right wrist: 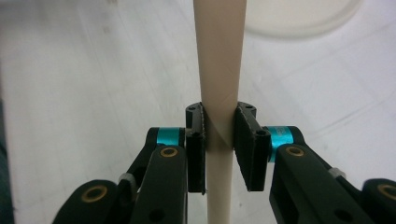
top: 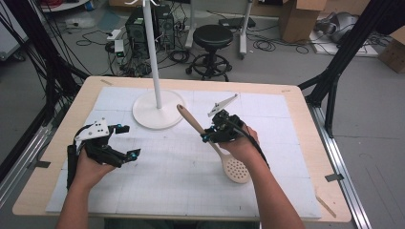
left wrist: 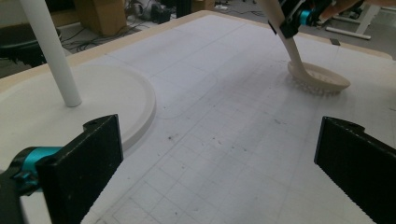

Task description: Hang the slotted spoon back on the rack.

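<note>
The slotted spoon (top: 210, 143) is being held by its handle in the right tongs (top: 208, 135), clamped shut on it, with the perforated bowl resting low over the white mat (top: 167, 181) and the handle tilted up toward the stand (top: 157, 110). The grip is narrow, so the spoon could be pivoting or slipping as it is being lifted, or its handle could be knocking the stand's pole. The left tongs (top: 125, 140) are being held apart, with nothing between them, over the bench (top: 305, 102). No readable writing is being shown.
</note>
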Demonstrator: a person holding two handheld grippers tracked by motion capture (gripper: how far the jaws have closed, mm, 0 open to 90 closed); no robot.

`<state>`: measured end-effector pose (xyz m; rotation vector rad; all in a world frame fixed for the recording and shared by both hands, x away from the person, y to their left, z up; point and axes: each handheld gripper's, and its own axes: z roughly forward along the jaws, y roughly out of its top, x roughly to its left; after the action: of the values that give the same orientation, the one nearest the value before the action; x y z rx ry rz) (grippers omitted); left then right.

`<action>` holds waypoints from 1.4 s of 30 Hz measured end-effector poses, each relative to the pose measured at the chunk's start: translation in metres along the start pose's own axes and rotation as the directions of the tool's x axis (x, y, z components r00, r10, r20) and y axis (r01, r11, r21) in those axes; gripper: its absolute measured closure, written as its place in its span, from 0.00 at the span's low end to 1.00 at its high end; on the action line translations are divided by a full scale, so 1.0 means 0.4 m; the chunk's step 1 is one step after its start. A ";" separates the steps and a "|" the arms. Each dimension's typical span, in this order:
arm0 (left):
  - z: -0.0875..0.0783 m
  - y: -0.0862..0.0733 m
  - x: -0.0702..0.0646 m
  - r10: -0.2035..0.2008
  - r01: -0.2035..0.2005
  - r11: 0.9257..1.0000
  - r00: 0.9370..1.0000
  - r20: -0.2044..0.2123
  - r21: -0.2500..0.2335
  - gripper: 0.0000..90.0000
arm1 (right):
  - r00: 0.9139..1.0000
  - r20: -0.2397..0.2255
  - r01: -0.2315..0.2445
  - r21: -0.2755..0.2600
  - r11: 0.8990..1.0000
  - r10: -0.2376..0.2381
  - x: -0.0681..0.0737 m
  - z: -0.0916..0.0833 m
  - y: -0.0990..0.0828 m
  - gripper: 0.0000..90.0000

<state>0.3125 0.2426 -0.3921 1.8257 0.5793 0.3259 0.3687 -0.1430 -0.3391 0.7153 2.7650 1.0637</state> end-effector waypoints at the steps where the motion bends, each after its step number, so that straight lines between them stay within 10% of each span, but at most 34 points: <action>1: -0.001 0.000 0.000 0.000 0.000 1.000 1.000 -0.002 -0.003 0.02 | 1.000 -0.004 0.000 -0.014 1.000 0.000 -0.001 -0.008 0.006 0.84; 17: -0.015 0.003 0.000 0.001 -0.001 1.000 1.000 -0.005 -0.030 0.02 | 0.998 0.007 0.055 -0.153 0.987 -0.055 -0.037 -0.096 0.172 0.84; 42: -0.024 0.007 0.001 -0.008 0.008 0.999 1.000 0.001 -0.050 0.02 | 0.993 0.048 0.117 -0.148 0.982 -0.111 -0.107 -0.145 0.418 0.83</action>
<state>0.3087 0.2499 -0.3862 1.7748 0.5731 0.3319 0.4580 -0.0898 -0.1894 0.5458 2.6219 1.2045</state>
